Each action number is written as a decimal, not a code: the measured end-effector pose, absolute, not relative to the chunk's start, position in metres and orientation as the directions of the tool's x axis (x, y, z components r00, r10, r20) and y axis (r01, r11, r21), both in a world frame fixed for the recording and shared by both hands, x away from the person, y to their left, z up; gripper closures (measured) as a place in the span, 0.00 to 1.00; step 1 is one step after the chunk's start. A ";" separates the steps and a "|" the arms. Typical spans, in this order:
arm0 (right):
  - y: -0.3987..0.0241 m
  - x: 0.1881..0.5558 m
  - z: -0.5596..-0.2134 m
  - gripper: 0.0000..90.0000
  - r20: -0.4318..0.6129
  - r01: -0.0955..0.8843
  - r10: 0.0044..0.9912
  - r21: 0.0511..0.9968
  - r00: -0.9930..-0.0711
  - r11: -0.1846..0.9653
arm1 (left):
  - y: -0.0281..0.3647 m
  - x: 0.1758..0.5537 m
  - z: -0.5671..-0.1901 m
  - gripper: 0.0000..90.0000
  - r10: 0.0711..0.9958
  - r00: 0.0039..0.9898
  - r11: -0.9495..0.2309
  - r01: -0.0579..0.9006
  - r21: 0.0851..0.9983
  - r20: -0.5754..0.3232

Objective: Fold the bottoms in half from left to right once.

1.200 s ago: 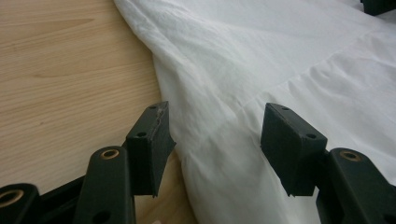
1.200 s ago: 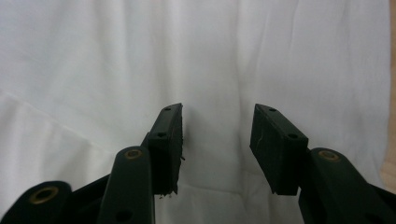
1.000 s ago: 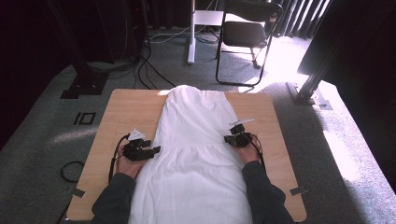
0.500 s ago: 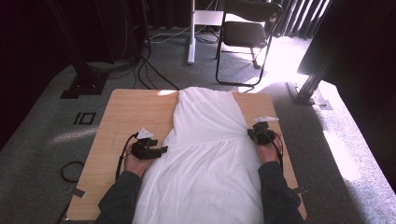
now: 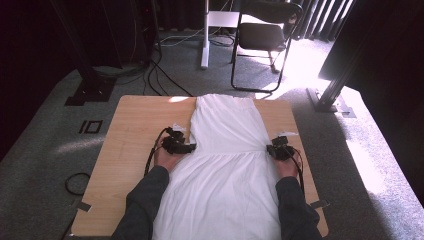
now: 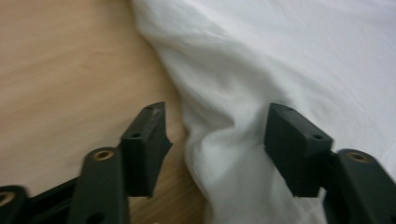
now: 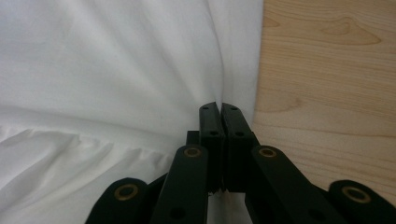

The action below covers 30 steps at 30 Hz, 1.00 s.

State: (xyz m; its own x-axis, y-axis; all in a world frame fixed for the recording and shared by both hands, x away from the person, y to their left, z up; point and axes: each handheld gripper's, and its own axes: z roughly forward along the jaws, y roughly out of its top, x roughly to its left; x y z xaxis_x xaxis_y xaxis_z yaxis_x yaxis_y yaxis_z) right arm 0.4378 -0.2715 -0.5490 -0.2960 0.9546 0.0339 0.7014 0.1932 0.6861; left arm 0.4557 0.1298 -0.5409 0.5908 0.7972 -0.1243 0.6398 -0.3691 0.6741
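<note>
white dress (image 5: 227, 165), spread flat lengthwise on wooden table (image 5: 130, 135)

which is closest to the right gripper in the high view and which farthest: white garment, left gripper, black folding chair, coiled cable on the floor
From the right gripper:
1. White garment, right at its jaws, on the table.
2. Left gripper, across the garment at its other edge.
3. Black folding chair, on the floor beyond the table's far end.
4. Coiled cable, on the floor off the table's left side.

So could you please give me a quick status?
Left gripper open around the dress edge, jaws just closing. Right gripper shut on dress. Nothing in the way.
</note>
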 end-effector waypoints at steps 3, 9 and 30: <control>-0.272 0.437 -0.550 0.98 0.043 0.701 0.955 0.689 -0.292 0.184 | 0.127 0.453 -0.543 0.85 0.788 0.605 -0.390 0.629 0.672 -0.109; -0.273 0.433 -0.550 0.99 0.052 0.703 0.956 0.689 -0.289 0.175 | 0.142 0.439 -0.541 0.98 0.810 0.579 -0.373 0.627 0.684 -0.090; -0.244 0.283 -0.556 0.99 0.062 0.643 0.885 0.711 -0.461 0.285 | 0.206 0.275 -0.553 0.95 0.737 0.661 -0.389 0.587 0.710 -0.144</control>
State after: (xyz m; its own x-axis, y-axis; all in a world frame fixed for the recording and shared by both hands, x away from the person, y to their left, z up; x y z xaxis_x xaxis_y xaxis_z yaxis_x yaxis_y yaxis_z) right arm 0.2834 -0.2445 -0.5565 -0.4608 0.8853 0.0619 0.6429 0.2849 0.7109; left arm 0.2749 0.2056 -0.5531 0.6610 0.7366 -0.1436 0.5875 -0.3888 0.7097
